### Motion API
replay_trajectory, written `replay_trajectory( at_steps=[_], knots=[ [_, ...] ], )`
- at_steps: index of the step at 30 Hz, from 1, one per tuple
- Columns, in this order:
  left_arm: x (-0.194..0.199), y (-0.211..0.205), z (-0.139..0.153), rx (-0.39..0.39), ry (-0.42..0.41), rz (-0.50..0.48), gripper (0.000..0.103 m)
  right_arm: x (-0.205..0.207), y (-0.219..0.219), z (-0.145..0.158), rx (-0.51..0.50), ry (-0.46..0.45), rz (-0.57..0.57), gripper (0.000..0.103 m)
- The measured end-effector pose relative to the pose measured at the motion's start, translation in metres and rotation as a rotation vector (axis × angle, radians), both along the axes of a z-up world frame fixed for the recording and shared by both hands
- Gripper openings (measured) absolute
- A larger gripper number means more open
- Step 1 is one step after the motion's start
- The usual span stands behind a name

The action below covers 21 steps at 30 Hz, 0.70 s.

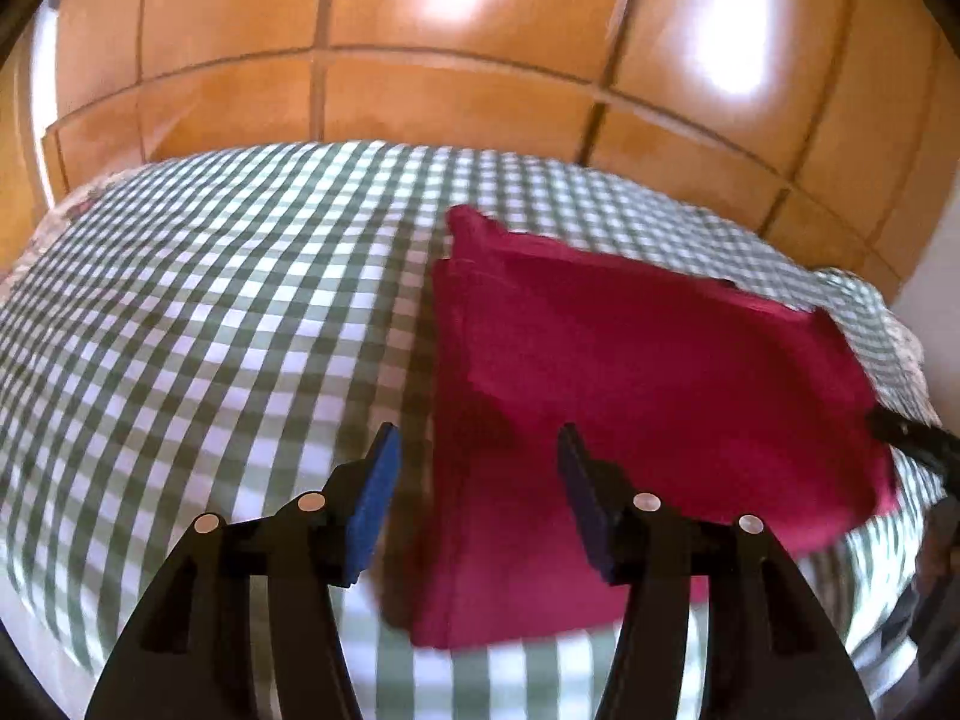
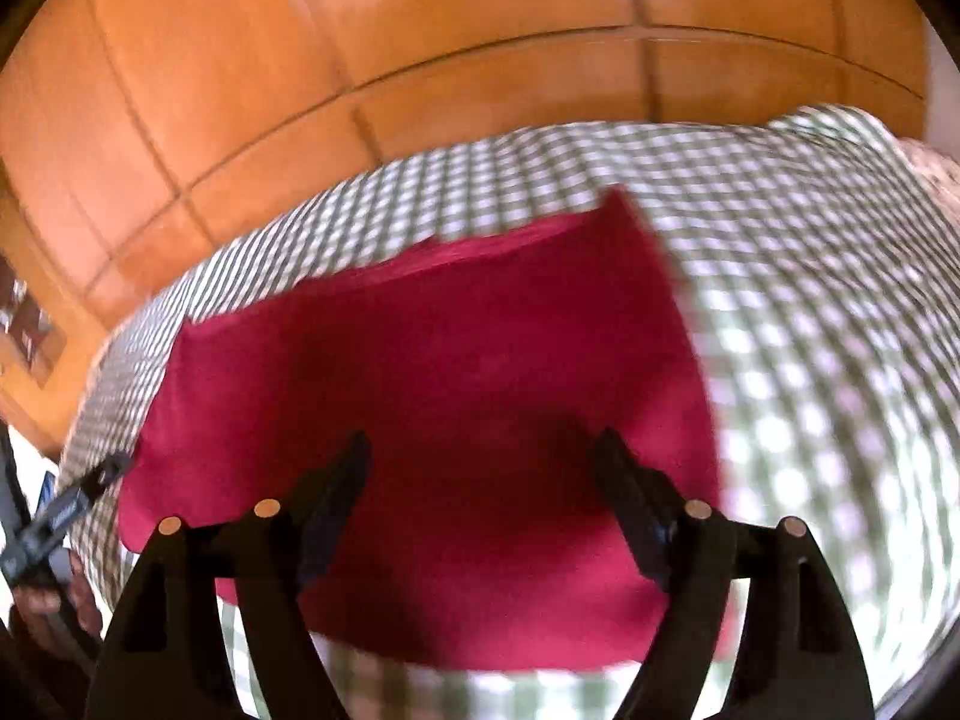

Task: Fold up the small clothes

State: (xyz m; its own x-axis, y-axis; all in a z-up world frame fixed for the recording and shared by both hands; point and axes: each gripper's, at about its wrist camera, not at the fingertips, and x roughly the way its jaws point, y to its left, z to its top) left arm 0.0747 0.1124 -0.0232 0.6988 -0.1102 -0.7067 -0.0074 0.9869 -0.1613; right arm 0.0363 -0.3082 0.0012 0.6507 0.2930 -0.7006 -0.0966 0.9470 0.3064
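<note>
Here, on the bed's green-and-white checked cover (image 1: pixel 210 300), my left gripper (image 1: pixel 477 450) hangs with its jaws apart, nothing between the blue pads (image 1: pixel 375 504). It sits over the left edge of the red cloth (image 1: pixel 630 372): the left finger is above bare checks, the right finger above red fabric, and neither pad presses on anything. The cloth lies folded and flat on the cover, roughly a rectangle, with layered edges showing along its left side and a small corner poking up at the far left.

Moving right, the same red cloth (image 2: pixel 450 372) fills the middle of my right wrist view, reaching from the near edge of the bed to about halfway across. My right gripper (image 2: pixel 480 450) is spread wide above its near part, both fingers over the red, holding nothing. Checked cover (image 2: pixel 810 330) runs on to the right of the cloth. Behind the bed stands a wall of orange-brown wooden panels (image 2: pixel 300 90). Both views are blurred.
</note>
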Motion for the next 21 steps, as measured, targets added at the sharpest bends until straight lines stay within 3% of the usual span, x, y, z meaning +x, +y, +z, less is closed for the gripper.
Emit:
replay_trajectory(
  at_steps=[5, 7, 9, 11, 12, 17, 18, 21],
  knots=[
    [-0.027, -0.032, -0.001, 0.030, -0.032, -0.125, 0.053, -0.031, -0.042, -0.017, 0.020, 0.056, -0.079, 0.077],
    [-0.028, -0.047, -0.006, 0.039, -0.018, -0.168, 0.053, -0.035, -0.052, -0.024, 0.045, 0.091, -0.100, 0.068],
    [-0.026, -0.058, -0.016, 0.075, 0.005, -0.184, 0.053, -0.035, -0.054, -0.029, 0.058, 0.121, -0.086, 0.031],
    [-0.023, -0.064, -0.031, 0.130, 0.050, -0.188, 0.053, -0.034, -0.055, -0.027, 0.023, 0.108, -0.101, 0.014],
    [-0.025, -0.065, -0.037, 0.137, 0.060, -0.189, 0.053, -0.034, -0.058, -0.026, 0.005, 0.103, -0.117, 0.010],
    [-0.033, -0.062, -0.036, 0.130, 0.049, -0.180, 0.053, -0.035, -0.055, -0.021, -0.068, 0.091, -0.135, 0.013],
    [-0.035, -0.060, -0.032, 0.118, 0.048, -0.172, 0.053, -0.038, -0.052, -0.016, -0.090, 0.066, -0.141, 0.024],
    [-0.041, -0.054, -0.022, 0.086, 0.029, -0.137, 0.063, -0.046, -0.041, 0.000, -0.123, -0.011, -0.134, 0.037]
  ],
)
